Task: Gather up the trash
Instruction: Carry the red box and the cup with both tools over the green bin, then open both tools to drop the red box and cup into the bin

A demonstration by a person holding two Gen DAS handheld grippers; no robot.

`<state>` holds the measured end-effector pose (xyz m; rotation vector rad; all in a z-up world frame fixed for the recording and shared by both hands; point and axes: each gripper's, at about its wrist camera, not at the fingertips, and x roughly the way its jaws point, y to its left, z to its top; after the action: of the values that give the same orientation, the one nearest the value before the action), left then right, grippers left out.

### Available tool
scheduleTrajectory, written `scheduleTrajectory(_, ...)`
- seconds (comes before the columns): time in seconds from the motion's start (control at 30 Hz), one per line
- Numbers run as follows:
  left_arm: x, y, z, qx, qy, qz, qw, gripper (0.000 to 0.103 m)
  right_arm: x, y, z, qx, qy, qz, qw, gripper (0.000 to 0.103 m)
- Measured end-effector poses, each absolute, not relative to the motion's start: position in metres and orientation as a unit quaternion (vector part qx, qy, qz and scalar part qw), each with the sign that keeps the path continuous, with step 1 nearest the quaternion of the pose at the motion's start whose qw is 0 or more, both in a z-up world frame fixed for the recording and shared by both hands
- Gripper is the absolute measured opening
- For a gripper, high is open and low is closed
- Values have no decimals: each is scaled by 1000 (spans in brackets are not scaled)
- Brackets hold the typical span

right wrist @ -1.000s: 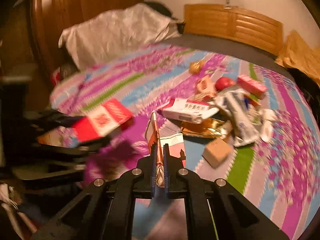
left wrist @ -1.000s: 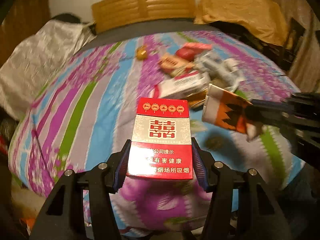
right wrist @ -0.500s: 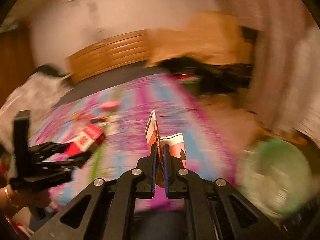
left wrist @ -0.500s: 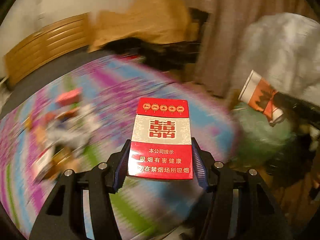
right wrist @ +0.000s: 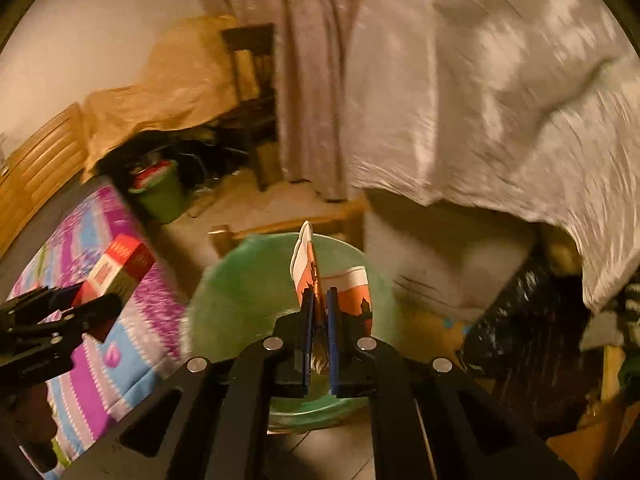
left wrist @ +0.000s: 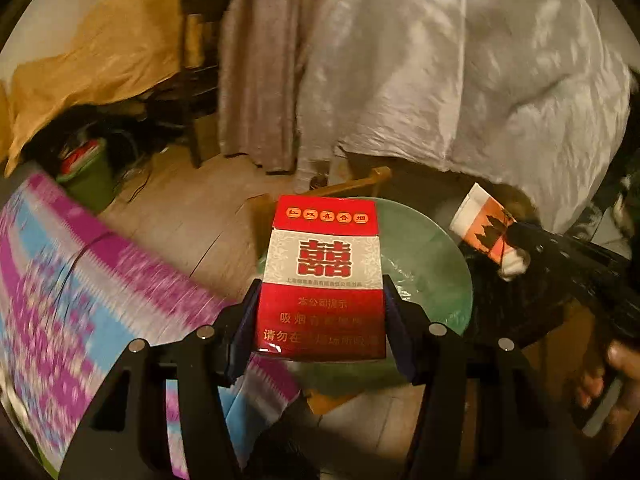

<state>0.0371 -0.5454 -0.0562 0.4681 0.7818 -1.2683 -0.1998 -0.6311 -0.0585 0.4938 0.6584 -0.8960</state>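
From the left wrist view, the left gripper (left wrist: pixel 320 320) pinches a red and white cigarette pack (left wrist: pixel 322 276) by its two long sides, the pack standing upright with its long axis running up the picture and its printed face toward the camera. Behind and below the pack lies a round green bin (left wrist: pixel 432 264) on the wooden floor, beside the edge of a bed with a purple and blue striped bedspread (left wrist: pixel 80 292). At the right, the right gripper (left wrist: pixel 516 248) holds an orange and white wrapper (left wrist: pixel 486 226), which points up and to the left over the bin's far side. From the right wrist view, the right gripper (right wrist: pixel 319 320) is pressed together on the orange and white wrapper (right wrist: pixel 316 276), a thin folded piece held on edge, its long axis pointing away from the camera and up, above the green bin (right wrist: pixel 240 300). The left gripper (right wrist: pixel 72 312) with the cigarette pack (right wrist: pixel 116 272) is at the left, over the bedspread (right wrist: pixel 80 360) as seen from here. If the left grip let go now, I judge the pack could land on the bed or floor instead of in the bin. The light wrapper could flutter sideways past the rim or cling to the closed pads.
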Motion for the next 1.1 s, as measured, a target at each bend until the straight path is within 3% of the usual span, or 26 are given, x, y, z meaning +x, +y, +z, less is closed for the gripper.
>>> scheduleTrajectory(0.23,18,-597,-75,256,350,-566,701,55,-196,-658,-83,241,335,-424,806,7)
scheduleTrajectory(0.67,25,-614,-86,255,363,-575,687,56,-166,-677,-98,230,352,-412,808,8)
scheduleTrajectory(0.7,25,-615,-86,255,363,-577,686,62,-164,-677,-98,230,354,-414,807,12)
scheduleTrajectory(0.73,25,-616,-85,255,359,-577,687,68,-163,-678,-98,232,351,-417,806,28)
scheduleTrajectory(0.77,25,-615,-84,253,354,-576,692,77,-164,-678,-97,234,344,-417,808,36)
scheduleTrajectory(1.1,21,-609,-82,257,348,-568,700,77,-174,-674,-92,240,324,-431,807,35)
